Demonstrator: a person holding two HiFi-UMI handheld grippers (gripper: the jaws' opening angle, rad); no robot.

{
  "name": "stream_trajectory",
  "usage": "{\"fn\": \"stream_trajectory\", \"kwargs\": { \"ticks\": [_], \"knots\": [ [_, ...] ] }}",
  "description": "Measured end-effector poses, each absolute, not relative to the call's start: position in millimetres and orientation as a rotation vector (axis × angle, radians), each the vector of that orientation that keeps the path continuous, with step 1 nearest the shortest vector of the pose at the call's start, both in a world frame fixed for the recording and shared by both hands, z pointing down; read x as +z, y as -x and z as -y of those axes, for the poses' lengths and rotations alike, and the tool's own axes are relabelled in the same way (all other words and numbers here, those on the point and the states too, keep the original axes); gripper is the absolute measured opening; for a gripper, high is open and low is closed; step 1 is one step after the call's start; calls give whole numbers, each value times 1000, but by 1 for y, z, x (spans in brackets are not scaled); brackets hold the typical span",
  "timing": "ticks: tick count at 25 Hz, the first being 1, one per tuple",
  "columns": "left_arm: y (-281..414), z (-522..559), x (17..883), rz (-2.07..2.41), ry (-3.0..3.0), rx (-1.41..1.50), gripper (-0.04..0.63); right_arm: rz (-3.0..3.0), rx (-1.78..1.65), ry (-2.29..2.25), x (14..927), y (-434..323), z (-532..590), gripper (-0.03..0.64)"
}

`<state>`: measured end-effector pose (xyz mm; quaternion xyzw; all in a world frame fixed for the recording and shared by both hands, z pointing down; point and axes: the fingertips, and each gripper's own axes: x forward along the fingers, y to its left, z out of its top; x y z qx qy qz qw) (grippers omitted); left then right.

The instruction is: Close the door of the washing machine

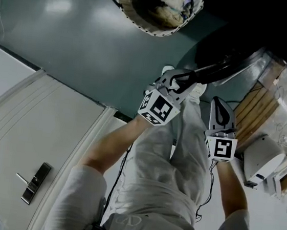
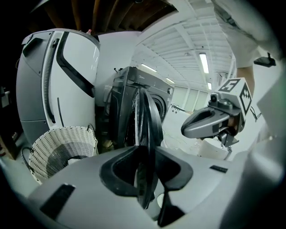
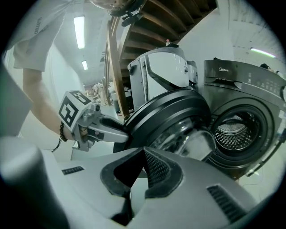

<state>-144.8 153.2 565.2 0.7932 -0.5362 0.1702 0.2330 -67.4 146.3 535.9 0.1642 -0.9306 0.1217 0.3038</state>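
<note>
Left gripper (image 2: 146, 156) jaws clamp the door's (image 2: 148, 114) round black rim at centre frame.
Right gripper (image 3: 143, 154) has its ribbed jaws closed, empty; the perforated steel drum (image 3: 233, 134) shows at right.

A small brand mark is printed on the washing machine's (image 3: 239, 87) top panel, but it cannot be read; nothing else is legible.
</note>
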Motion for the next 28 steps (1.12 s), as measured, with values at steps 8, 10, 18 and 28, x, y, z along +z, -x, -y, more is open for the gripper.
{"fn": "stream_trajectory", "kwargs": {
  "ticks": [8,10,18,28],
  "knots": [
    [96,-154,568,1548,-2037,485,98,2424,312,-491,547,17,-144,11],
    [86,-154,568,1563,-2010,490,98,2410,316,-510,550,3,-148,11],
    [48,-150,570,1582,-1895,482,100,2354,343,-591,560,-42,-160,11],
    [-5,-135,573,1534,-1796,485,117,2329,386,-713,568,-80,-159,11]
  ]
}}
